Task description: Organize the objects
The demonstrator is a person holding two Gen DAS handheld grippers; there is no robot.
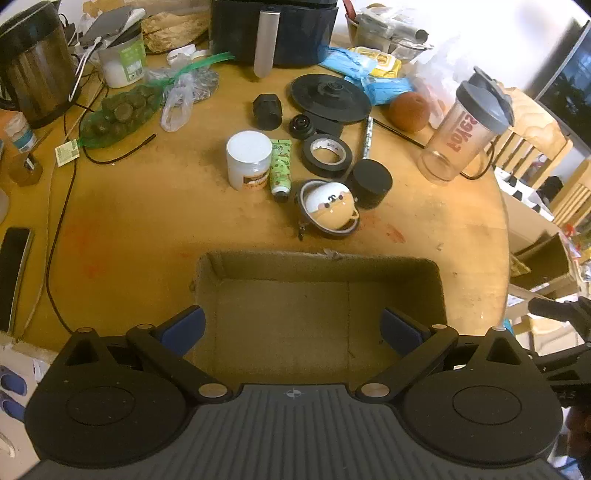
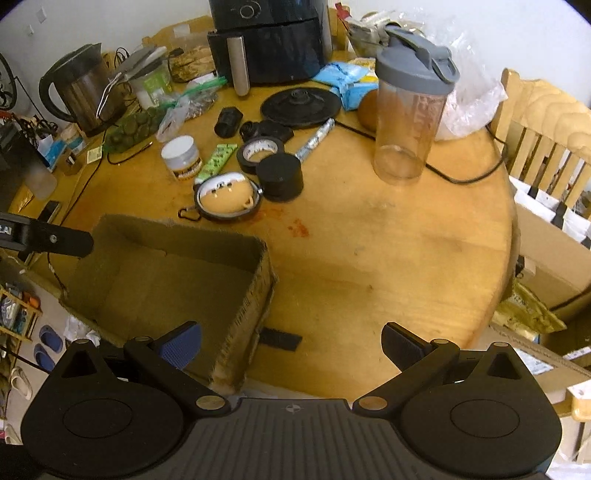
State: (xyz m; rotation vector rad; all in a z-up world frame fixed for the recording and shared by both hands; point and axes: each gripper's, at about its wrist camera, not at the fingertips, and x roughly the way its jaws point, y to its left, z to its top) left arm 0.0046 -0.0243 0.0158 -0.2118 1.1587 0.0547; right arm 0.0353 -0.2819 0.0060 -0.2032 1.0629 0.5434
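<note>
An empty open cardboard box (image 1: 321,266) sits at the near edge of the round wooden table; it also shows in the right wrist view (image 2: 177,240). Beyond it lie a white jar (image 1: 248,159), a green tube (image 1: 280,168), a black tape roll (image 1: 327,154), a black round container (image 1: 370,182), a round cartoon pouch (image 1: 330,208) and a shaker bottle (image 1: 466,127). My left gripper (image 1: 291,330) is open and empty above the box. My right gripper (image 2: 291,345) is open and empty over the table's near edge, right of the box.
An air fryer (image 1: 273,29) stands at the back, a kettle (image 1: 35,66) at the back left. A phone (image 1: 13,273) lies at the left edge. A cable (image 2: 461,177) runs behind the shaker bottle. A wooden chair (image 2: 543,136) stands to the right.
</note>
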